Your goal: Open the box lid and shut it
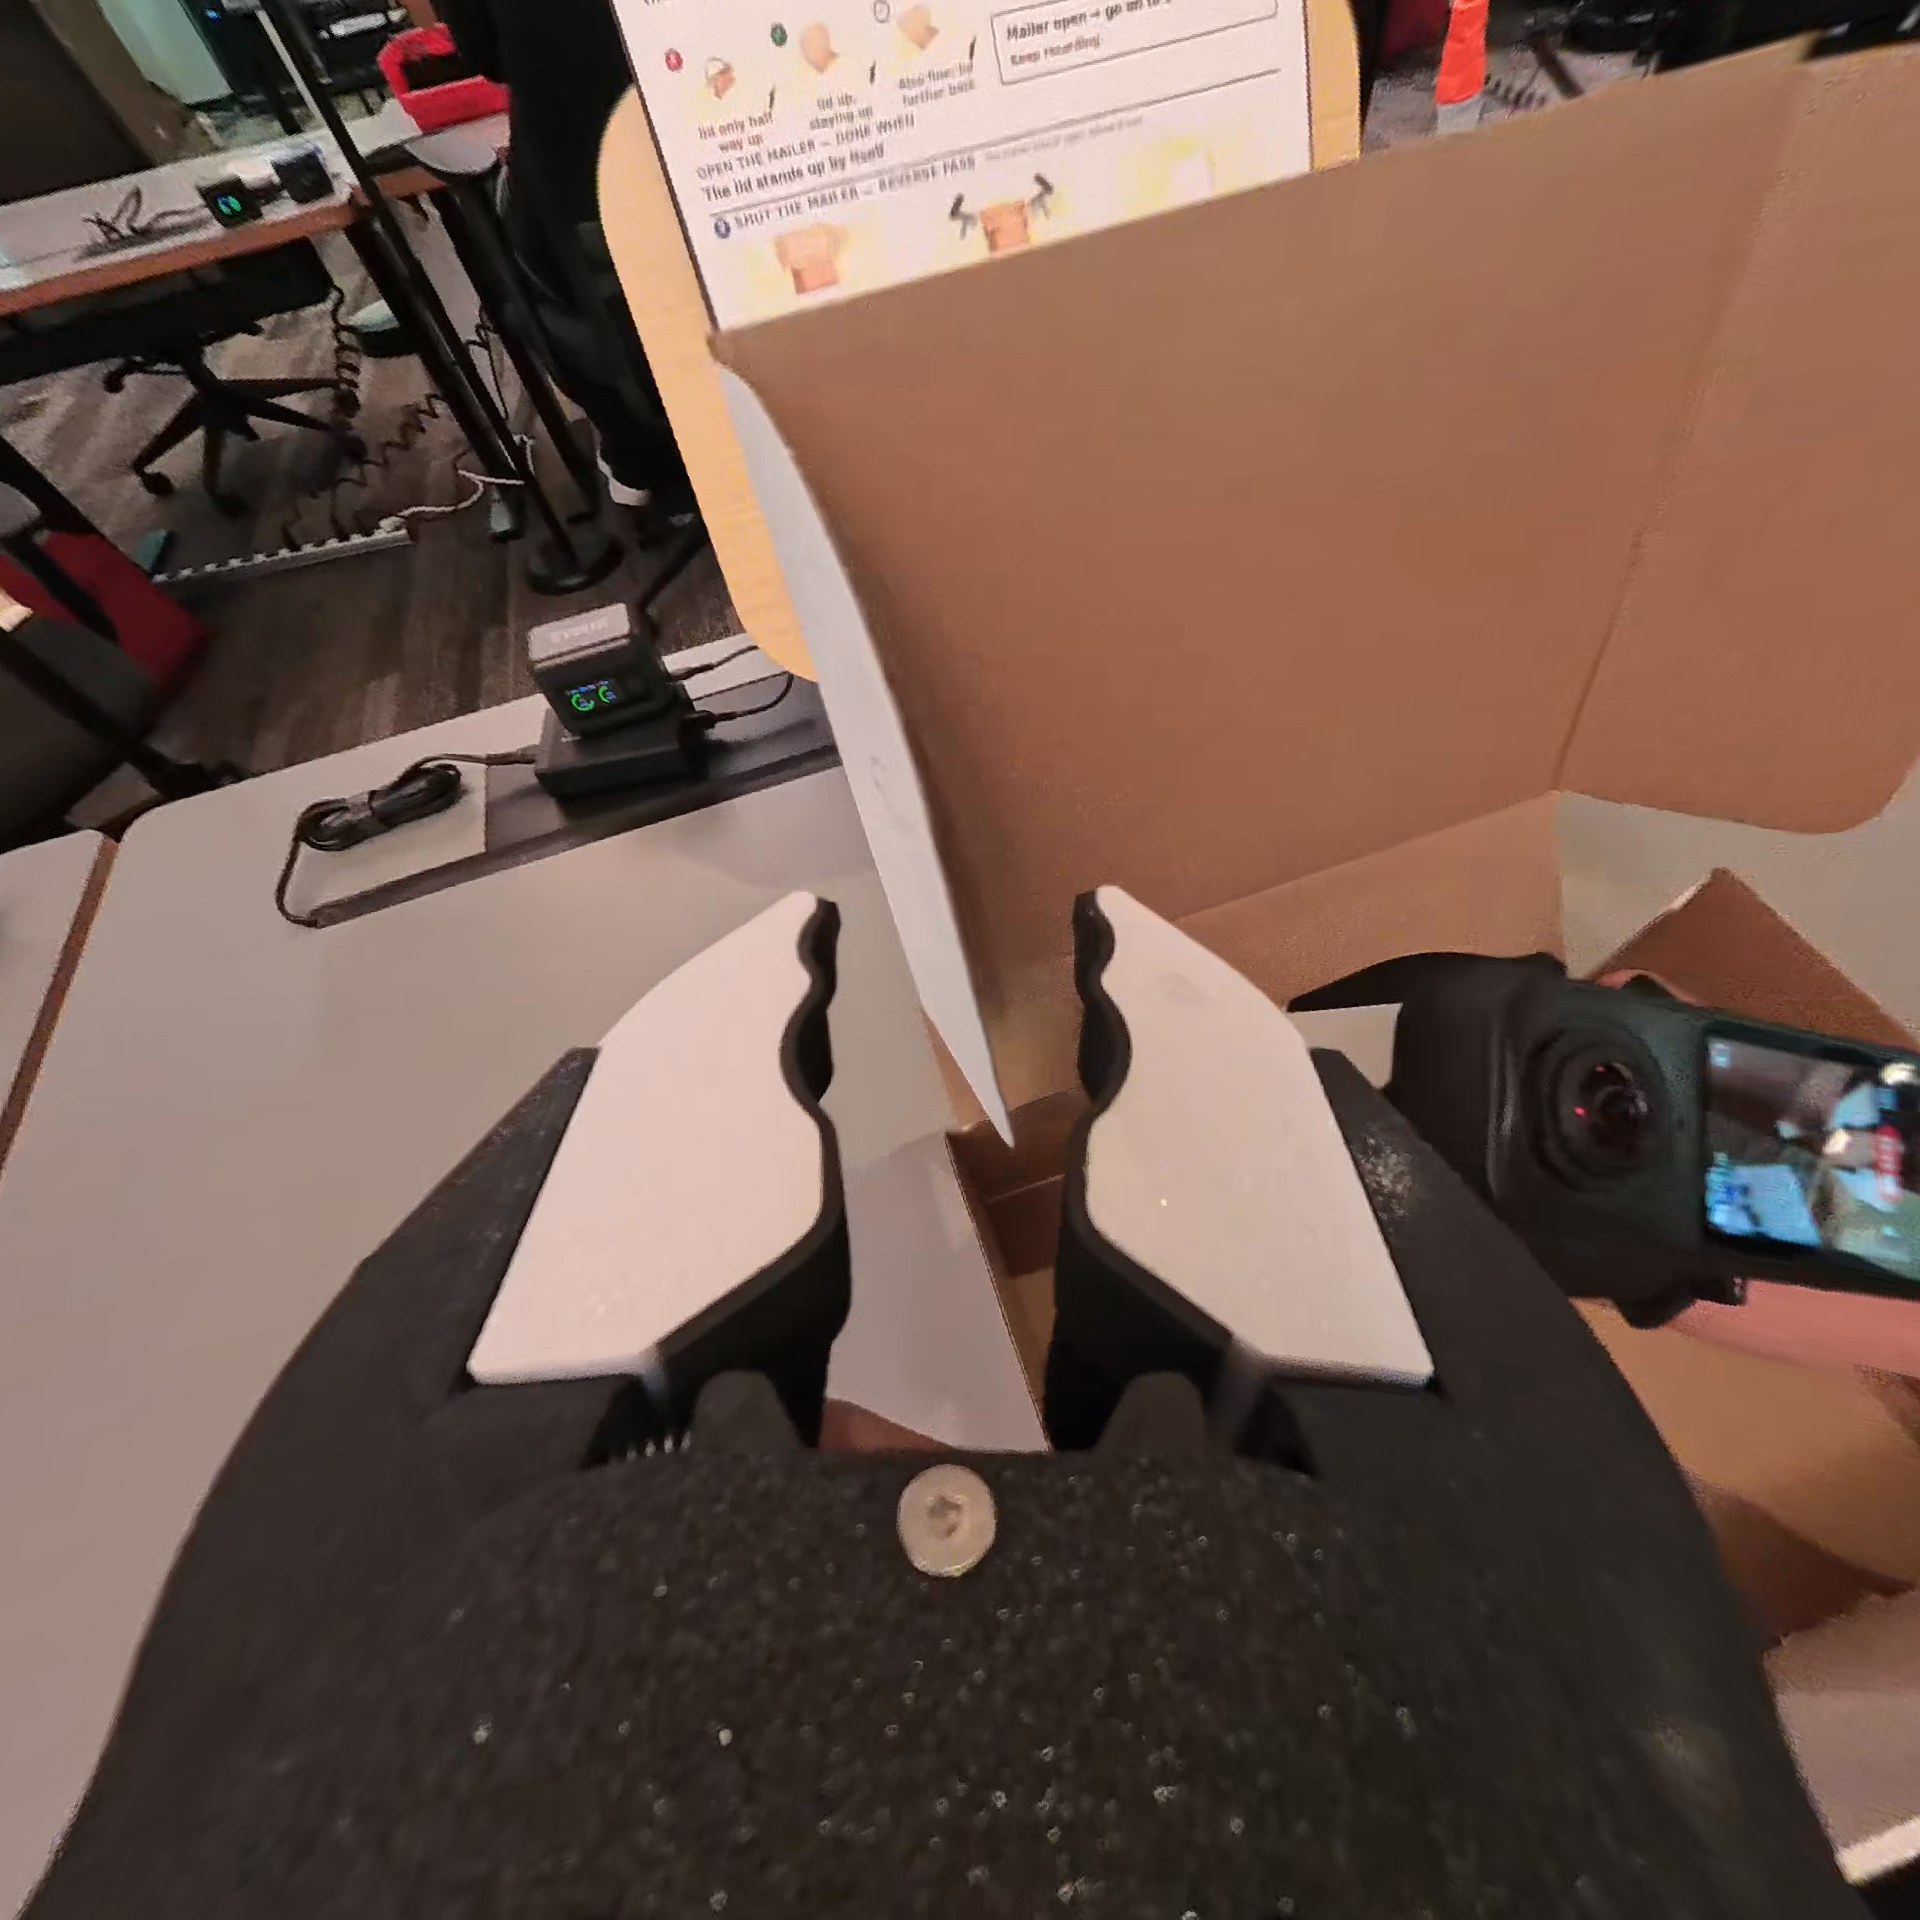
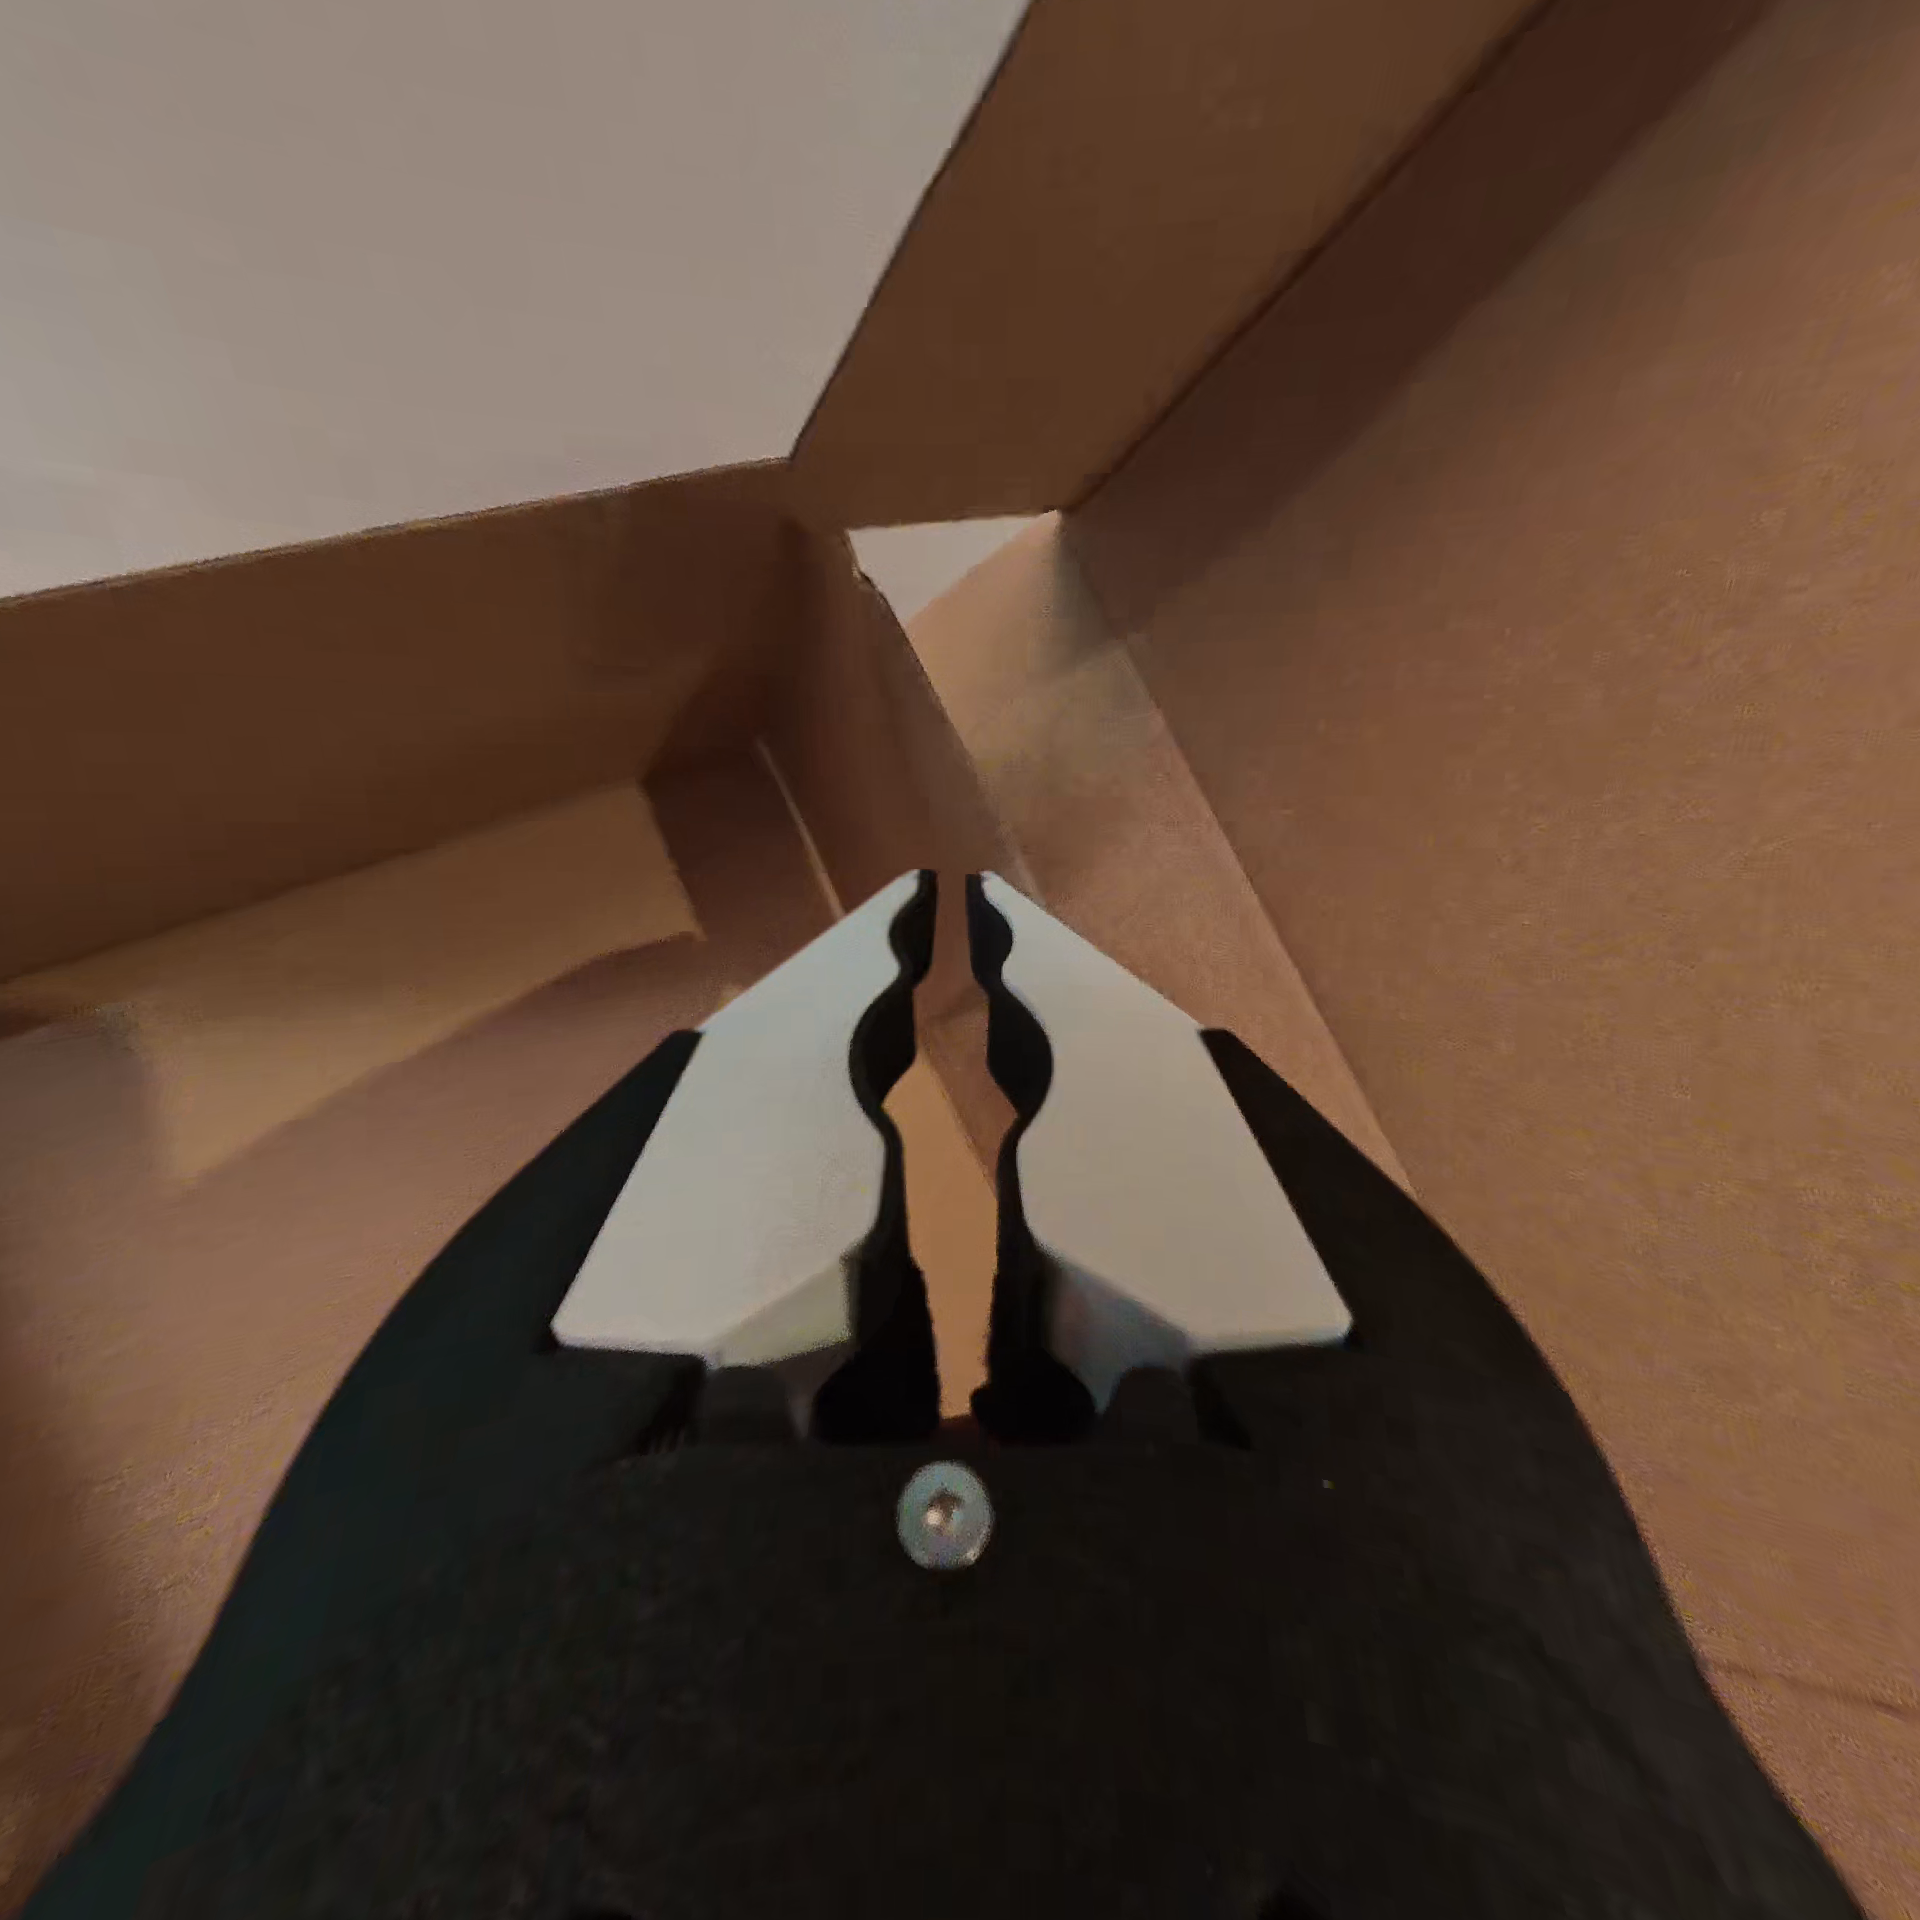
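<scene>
A cardboard box [image 1: 1455, 935] sits on a grey table [image 1: 260, 1039], its lid [image 1: 1247, 571] raised and standing up, brown inner face toward me. My left gripper [image 1: 956, 914] is open at the box's left corner. The white outer face of the lid's left side flap [image 1: 904, 831] runs down between its fingers without touching them. My right gripper [image 1: 1610, 1122] reaches into the box from the right. In the right wrist view it [image 2: 948, 883] is closed to a narrow slit on the brown side flap [image 2: 904, 748] at the inner corner.
A charger with a lit display [image 1: 597, 686] and a coiled black cable [image 1: 374, 810] lie on the table behind the left gripper. An instruction sheet on a board [image 1: 966, 135] stands behind the lid. Office chairs, another table and a person's legs [image 1: 582, 364] are at the back left.
</scene>
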Motion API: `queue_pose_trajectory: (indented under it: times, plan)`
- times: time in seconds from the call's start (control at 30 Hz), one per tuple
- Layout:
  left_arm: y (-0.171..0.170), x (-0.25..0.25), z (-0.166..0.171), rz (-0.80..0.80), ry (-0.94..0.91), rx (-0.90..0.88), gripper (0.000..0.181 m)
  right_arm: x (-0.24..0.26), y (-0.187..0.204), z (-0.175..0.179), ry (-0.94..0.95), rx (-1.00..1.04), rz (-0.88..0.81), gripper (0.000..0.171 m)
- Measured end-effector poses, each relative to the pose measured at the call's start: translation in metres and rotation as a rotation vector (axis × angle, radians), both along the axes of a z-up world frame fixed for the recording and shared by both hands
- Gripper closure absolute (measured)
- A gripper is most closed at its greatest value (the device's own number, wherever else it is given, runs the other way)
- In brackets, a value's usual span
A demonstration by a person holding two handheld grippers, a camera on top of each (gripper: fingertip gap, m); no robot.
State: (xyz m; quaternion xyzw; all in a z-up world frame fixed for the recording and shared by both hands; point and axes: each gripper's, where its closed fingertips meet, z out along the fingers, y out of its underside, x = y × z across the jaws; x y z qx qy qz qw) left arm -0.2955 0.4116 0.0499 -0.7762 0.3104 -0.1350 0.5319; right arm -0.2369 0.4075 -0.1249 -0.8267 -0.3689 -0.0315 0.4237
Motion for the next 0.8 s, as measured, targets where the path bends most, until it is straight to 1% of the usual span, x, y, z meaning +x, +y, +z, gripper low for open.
queue_pose_trajectory:
  times: [0.07, 0.13, 0.2, 0.27, 0.3, 0.37, 0.43, 0.47, 0.53, 0.57, 0.67, 0.73, 0.8]
  plan:
    - [-0.005, -0.002, 0.013, -0.002, -0.025, 0.043, 0.135, -0.003, -0.001, -0.002, 0.013, -0.009, 0.012, 0.165]
    - [0.000, -0.001, 0.024, -0.002, -0.030, 0.064, 0.129, -0.005, -0.004, -0.002, 0.034, -0.007, 0.023, 0.163]
    - [0.011, 0.008, 0.026, -0.040, -0.035, -0.005, 0.121, -0.004, -0.006, -0.005, 0.052, -0.018, 0.026, 0.161]
    - [0.027, 0.017, 0.029, -0.072, -0.074, -0.076, 0.118, -0.002, -0.008, -0.006, 0.096, -0.046, 0.021, 0.153]
    - [0.036, 0.020, 0.028, -0.077, -0.083, -0.101, 0.118, -0.001, -0.010, -0.005, 0.130, -0.063, 0.014, 0.149]
    - [0.051, 0.021, 0.016, -0.082, -0.054, -0.164, 0.113, 0.000, -0.021, 0.000, 0.210, -0.120, 0.023, 0.138]
    - [0.060, 0.021, 0.003, -0.080, -0.038, -0.193, 0.115, 0.011, -0.030, 0.020, 0.266, -0.111, 0.004, 0.128]
    - [0.063, 0.020, -0.006, -0.077, -0.021, -0.201, 0.115, 0.022, -0.034, 0.035, 0.297, -0.071, -0.019, 0.128]
    - [0.068, 0.021, -0.025, -0.079, 0.010, -0.239, 0.115, 0.059, -0.036, 0.071, 0.368, 0.040, -0.107, 0.129]
    - [0.072, 0.024, -0.032, -0.078, 0.015, -0.258, 0.115, 0.088, -0.035, 0.088, 0.386, 0.103, -0.183, 0.130]
    - [0.093, 0.035, -0.049, -0.060, 0.053, -0.301, 0.115, 0.198, -0.022, 0.126, 0.405, 0.251, -0.456, 0.136]
    - [0.111, 0.046, -0.056, -0.048, 0.094, -0.347, 0.115, 0.264, -0.004, 0.129, 0.439, 0.242, -0.604, 0.136]
    - [0.132, 0.052, -0.060, -0.015, 0.160, -0.368, 0.115, 0.314, 0.019, 0.109, 0.440, 0.136, -0.718, 0.129]
